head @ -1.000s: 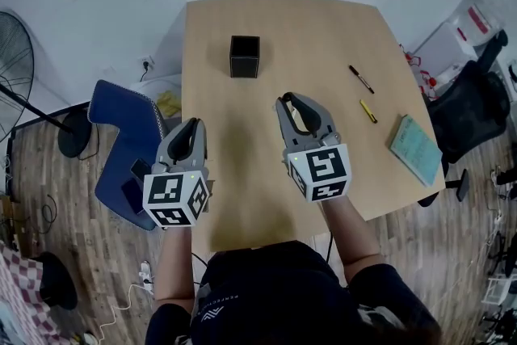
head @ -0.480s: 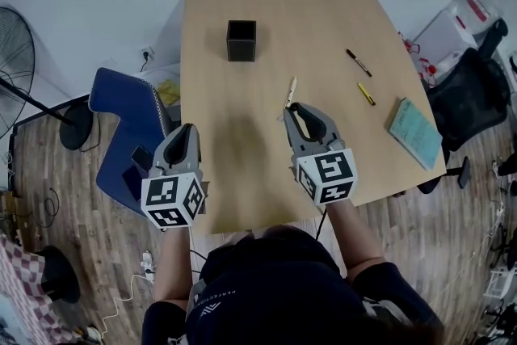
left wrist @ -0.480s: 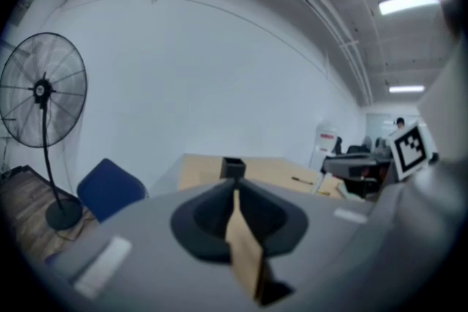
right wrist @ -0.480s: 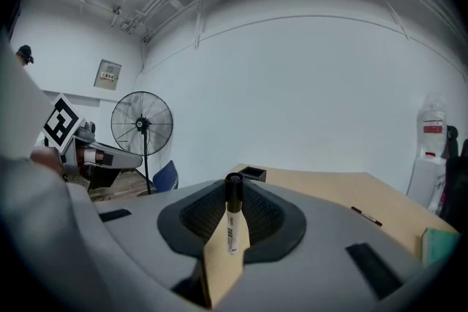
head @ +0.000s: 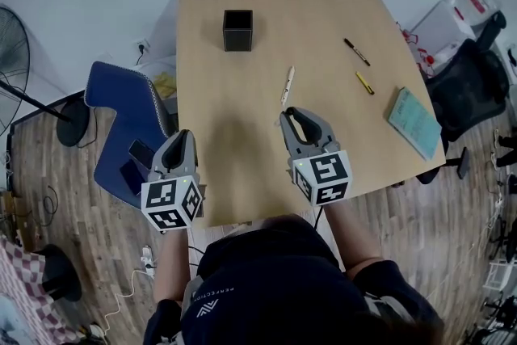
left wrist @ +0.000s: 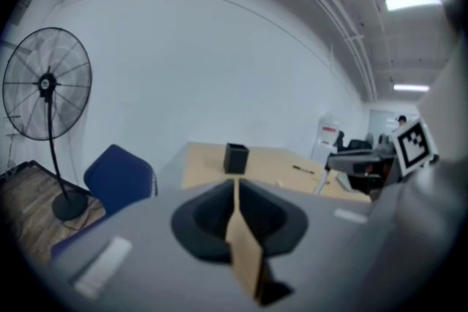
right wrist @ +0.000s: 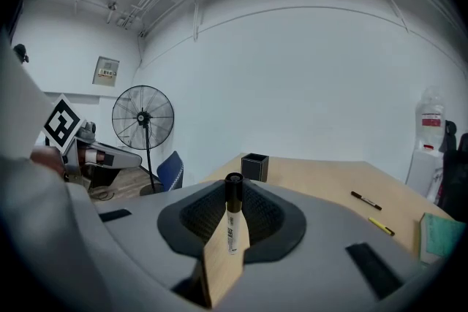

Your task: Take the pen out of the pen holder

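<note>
The black square pen holder [head: 237, 30] stands at the far left of the wooden table [head: 242, 174], and I cannot see into it. My right gripper [head: 289, 115] hovers over the table's near middle, shut on a white pen [head: 287, 85] with a black cap. The pen sticks out ahead of the jaws toward the holder. In the right gripper view the pen [right wrist: 232, 215] stands clamped between the pads, with the pen holder [right wrist: 254, 166] well beyond it. My left gripper [head: 179, 143] is at the table's near left edge, shut and holding nothing. Its pads [left wrist: 241, 248] meet, and the pen holder [left wrist: 235, 158] shows far ahead.
A black pen [head: 358, 52] and a yellow pen [head: 365, 82] lie on the table's right side. A teal notebook [head: 414, 124] rests near the right edge. A blue chair [head: 121, 133] stands left of the table, with a floor fan [head: 16, 61] further left.
Both grippers have drawn back from the pen holder toward the table's near edge and come lower. The white pen now shows sticking out ahead of the right jaws.
</note>
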### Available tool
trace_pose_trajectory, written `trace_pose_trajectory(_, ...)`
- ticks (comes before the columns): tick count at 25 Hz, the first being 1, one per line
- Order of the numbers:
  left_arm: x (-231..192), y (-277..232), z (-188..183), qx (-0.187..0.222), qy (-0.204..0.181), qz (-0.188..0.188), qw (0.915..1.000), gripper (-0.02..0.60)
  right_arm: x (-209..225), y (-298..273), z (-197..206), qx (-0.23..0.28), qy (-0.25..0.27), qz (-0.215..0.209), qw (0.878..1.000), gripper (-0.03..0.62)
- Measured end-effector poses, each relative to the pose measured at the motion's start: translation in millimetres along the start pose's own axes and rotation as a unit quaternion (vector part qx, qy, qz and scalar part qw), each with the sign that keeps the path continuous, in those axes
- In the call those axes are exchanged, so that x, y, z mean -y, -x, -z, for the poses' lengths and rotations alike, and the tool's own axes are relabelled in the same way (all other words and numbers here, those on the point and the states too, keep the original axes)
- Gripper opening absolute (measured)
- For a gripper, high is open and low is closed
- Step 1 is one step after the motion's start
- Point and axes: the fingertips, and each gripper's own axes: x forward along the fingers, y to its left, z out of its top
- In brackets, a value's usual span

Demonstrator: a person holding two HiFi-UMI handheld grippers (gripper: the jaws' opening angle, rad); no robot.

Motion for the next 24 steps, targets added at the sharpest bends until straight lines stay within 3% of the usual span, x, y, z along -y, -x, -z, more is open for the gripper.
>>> trace_pose_trajectory(24, -9, -12, -3, 0.001, 0.014, 0.001, 0.9999, 0.015, -16, -14, 4, -0.002, -0.009, -0.026, 1.0, 0.061)
